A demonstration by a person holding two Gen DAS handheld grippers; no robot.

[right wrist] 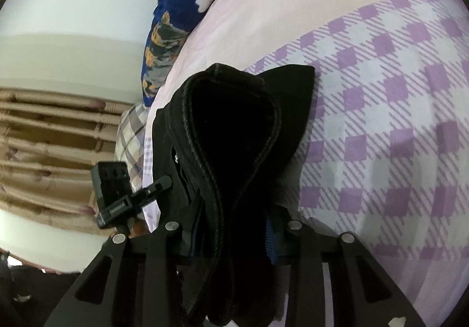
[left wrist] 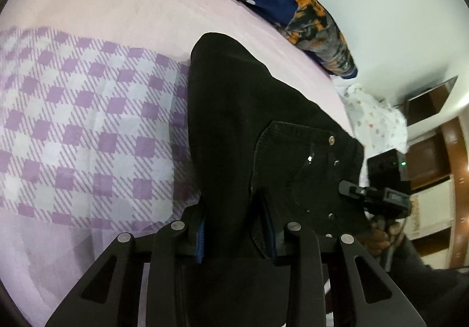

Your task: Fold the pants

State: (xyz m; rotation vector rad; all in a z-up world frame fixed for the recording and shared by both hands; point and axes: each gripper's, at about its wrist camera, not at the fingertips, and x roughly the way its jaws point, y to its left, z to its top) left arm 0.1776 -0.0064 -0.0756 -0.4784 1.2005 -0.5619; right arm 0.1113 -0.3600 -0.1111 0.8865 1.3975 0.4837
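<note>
Now we hold both grippers angled downward over the bed. Our left gripper is clamped on the black pants beside a riveted pocket, and our right gripper pinches the bunched hems. Between them the pants stretch over the purple checked sheet.

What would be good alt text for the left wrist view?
The left tongs grip black pants lying on a pink and purple checked bedsheet. The right tongs hold the pants' far side.
</note>
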